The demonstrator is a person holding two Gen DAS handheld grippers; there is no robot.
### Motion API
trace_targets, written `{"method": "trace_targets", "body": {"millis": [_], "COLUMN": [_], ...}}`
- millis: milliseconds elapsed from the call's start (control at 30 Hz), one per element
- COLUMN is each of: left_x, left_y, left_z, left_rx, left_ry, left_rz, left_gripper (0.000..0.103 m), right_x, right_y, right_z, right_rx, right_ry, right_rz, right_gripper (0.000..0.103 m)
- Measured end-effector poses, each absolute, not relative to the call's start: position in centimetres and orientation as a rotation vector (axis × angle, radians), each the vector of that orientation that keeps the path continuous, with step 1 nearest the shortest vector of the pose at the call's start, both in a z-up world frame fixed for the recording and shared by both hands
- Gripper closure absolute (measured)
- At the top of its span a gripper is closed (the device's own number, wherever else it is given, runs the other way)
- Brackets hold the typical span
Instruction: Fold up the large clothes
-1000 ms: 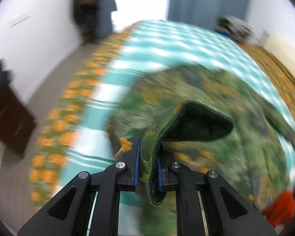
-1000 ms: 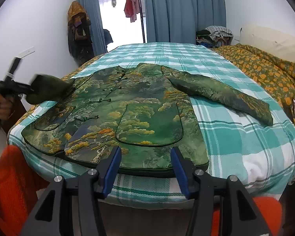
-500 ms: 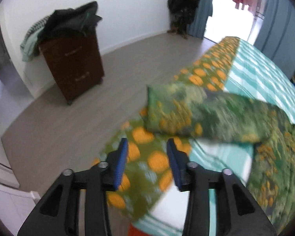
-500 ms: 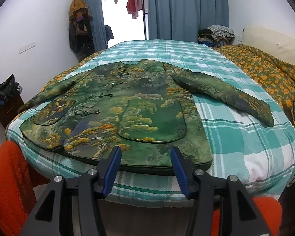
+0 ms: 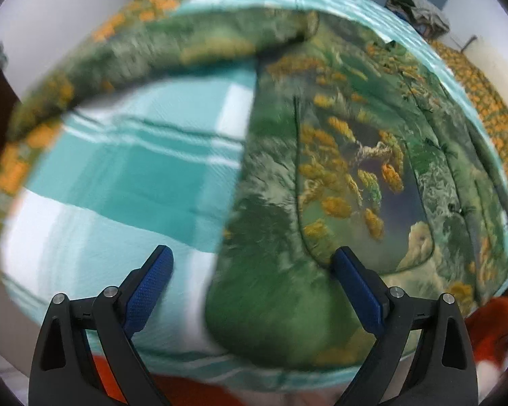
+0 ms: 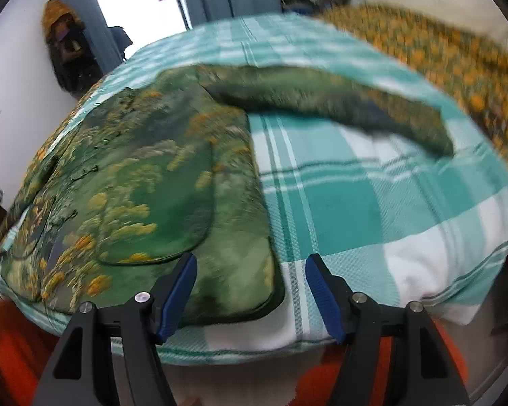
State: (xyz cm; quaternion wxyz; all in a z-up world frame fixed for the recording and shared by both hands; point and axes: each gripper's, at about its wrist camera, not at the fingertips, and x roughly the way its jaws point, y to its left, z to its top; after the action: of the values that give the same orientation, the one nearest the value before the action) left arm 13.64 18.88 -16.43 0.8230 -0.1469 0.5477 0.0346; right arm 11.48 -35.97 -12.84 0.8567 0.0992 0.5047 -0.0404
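Released from the left gripper (image 5: 250, 280), the jacket's left sleeve (image 5: 159, 47) now lies spread toward the bed's left edge. Both grippers have dropped to the near edge; jaws have just been opening and stand wide, empty. Left gripper straddles the jacket (image 5: 338, 169) at its near left hem corner; right gripper (image 6: 250, 287) frames the opposite corner. Likely next: grasping the hem.
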Motion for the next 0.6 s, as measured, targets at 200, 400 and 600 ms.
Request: {"method": "trace_targets", "body": {"millis": [200, 400, 600], "left_x": [13.8, 13.4, 12.1], "left_y": [17.4, 16.6, 16.9], "left_z": [-17.0, -16.2, -15.2], "left_rx": [-0.362, -0.335, -0.290], "left_ry": [1.202, 1.199, 1.195], "left_rz": [-0.004, -0.033, -0.040], "left_gripper": [0.056, 0.087, 0.090], "right_x": [12.6, 12.0, 10.6], "right_y": [-36.1, -35.6, -34.9], "right_z": [-16.0, -15.4, -13.2], "right_rx": [0.336, 0.369, 0.303], "right_ry": [1.137, 1.116, 1.083], "right_rz": [0.058, 0.067, 0.066], "right_gripper": [0.035, 0.086, 0.089]}}
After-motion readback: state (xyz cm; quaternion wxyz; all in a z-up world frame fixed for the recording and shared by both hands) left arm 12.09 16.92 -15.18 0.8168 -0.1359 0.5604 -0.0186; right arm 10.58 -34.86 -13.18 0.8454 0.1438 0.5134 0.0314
